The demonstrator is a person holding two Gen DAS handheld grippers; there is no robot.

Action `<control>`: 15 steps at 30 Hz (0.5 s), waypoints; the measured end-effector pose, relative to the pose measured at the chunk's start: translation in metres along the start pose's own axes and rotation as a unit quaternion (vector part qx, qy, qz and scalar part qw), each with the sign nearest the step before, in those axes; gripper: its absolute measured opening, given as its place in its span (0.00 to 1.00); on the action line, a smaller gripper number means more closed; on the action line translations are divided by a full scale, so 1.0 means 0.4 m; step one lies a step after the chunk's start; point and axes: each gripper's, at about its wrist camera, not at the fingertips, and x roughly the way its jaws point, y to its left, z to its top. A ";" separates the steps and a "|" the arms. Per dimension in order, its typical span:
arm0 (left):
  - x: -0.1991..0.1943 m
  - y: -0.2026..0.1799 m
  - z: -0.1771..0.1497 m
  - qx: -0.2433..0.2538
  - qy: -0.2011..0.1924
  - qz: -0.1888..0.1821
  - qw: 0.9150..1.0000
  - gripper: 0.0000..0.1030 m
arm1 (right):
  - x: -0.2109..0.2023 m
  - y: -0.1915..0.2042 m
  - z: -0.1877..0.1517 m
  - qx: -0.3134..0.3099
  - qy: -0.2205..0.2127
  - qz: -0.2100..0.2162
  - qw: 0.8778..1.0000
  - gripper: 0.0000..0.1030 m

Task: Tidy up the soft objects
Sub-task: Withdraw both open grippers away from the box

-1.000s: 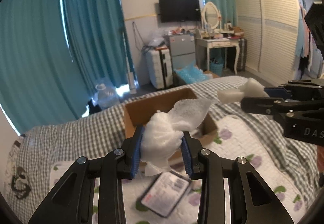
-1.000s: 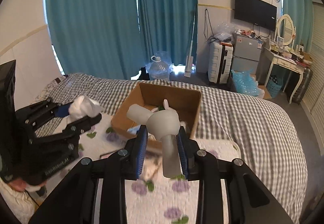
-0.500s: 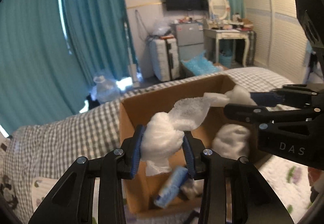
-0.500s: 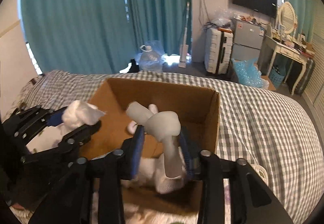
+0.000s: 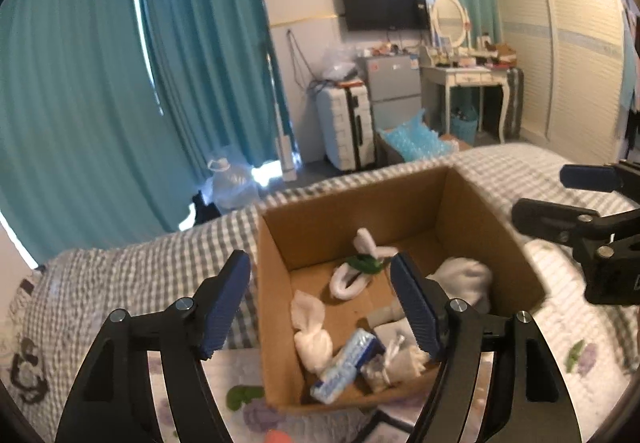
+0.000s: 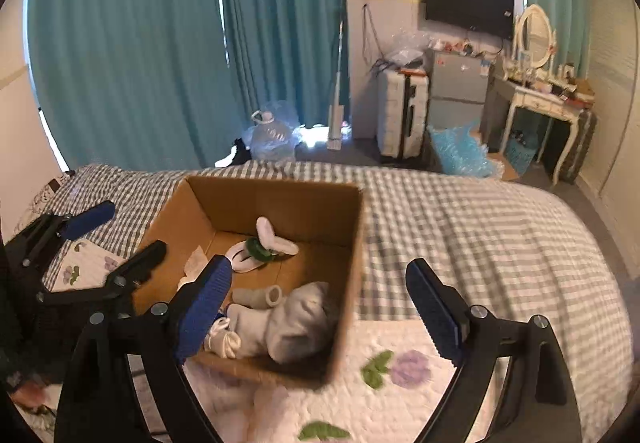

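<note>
An open cardboard box [image 5: 472, 203] [image 6: 352, 263] sits on the bed. Inside lie several soft things: a white knotted cloth [image 5: 310, 331], a white ring-shaped sock with green [image 5: 352, 279] [image 6: 256, 249], a grey-white bundle [image 5: 464, 279] [image 6: 296, 319], a grey rolled sock [image 6: 260, 297] and a blue packet [image 5: 348, 363]. My left gripper [image 5: 320, 307] is open and empty over the box's near left side. My right gripper [image 6: 320, 311] is open and empty over the box's right wall. Each gripper shows in the other's view, the right one [image 5: 568, 199] and the left one [image 6: 116, 235].
The bed has a grey checked cover [image 6: 460, 219] and a white floral quilt [image 6: 400, 371] in front. Teal curtains [image 5: 80, 103], a water jug [image 6: 272, 135], a suitcase [image 5: 346, 123], a small fridge [image 5: 394, 87], a dressing table [image 5: 464, 79] and a wardrobe [image 5: 568, 43] stand beyond.
Both grippers opened over the box. The white cloth left the left gripper and the grey sock left the right gripper; both now lie in the box.
</note>
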 end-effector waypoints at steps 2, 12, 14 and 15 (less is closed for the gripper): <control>-0.069 0.014 0.020 -0.009 -0.015 0.001 1.000 0.72 | -0.067 -0.002 0.011 -0.006 -0.005 -0.006 1.000 0.87; -0.475 0.087 0.088 -0.019 -0.101 -0.014 0.995 0.87 | -0.463 0.053 0.014 -0.034 -0.049 -0.006 0.998 0.94; -0.518 0.095 0.072 -0.010 -0.101 -0.009 0.995 0.87 | -0.514 0.068 -0.005 -0.035 -0.045 0.000 0.998 0.95; -0.531 0.099 0.061 -0.009 -0.100 -0.010 0.995 0.87 | -0.531 0.072 -0.014 -0.035 -0.044 -0.001 0.998 0.95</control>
